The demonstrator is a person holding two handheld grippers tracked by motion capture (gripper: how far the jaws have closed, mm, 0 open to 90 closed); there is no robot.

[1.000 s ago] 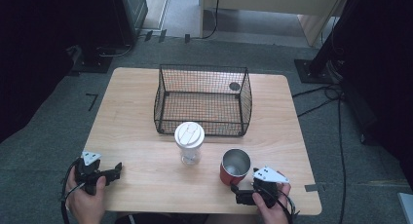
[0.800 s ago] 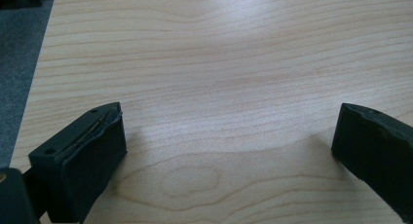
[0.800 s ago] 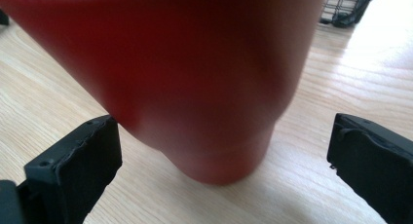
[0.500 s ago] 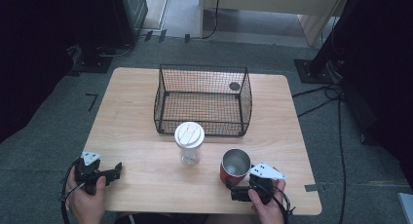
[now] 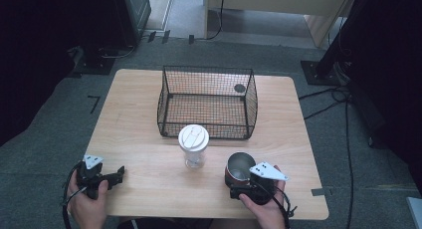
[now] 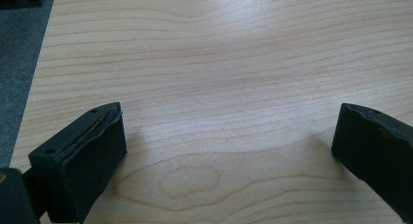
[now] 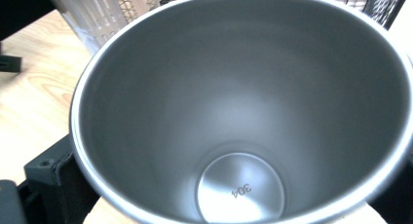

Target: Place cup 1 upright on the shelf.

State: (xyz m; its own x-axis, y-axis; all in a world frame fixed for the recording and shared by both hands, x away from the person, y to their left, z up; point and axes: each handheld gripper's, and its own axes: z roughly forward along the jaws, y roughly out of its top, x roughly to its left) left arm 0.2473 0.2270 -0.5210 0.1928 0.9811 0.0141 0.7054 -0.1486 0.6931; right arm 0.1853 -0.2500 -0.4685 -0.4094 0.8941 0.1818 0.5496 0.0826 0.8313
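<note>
The wooden table (image 5: 149,114) carries everything here. At its far middle stands a black wire basket (image 5: 206,102), open at the top, with a small dark round disc (image 5: 240,88) lying inside near its far right corner. Just in front of the basket's near wall stands a clear ribbed tumbler with a white lid (image 5: 193,147), upright.

Right of that tumbler, near the table's front edge, stands a red steel cup (image 5: 240,168) with a bare metal inside, upright and open-mouthed, its long axis vertical. The right tool (image 5: 238,185) sits directly behind it on the person's side, so the cup lies straight ahead of the tool, toward the basket. In the right gripper view the cup's mouth (image 7: 243,107) looms between the jaws; a black jaw shows against the cup's left wall and a dark edge at the right, so the cup sits inside the jaws, but I cannot tell whether they press on it yet. The right hand is plainly the nearer one; my judgement is that a grasp of the cup is under way.

The left tool (image 5: 117,173) rests at the table's front left, well apart from both cups, its jaws spread wide over bare wood.

Stamped in the cup's base is "304" (image 7: 241,190).
</note>
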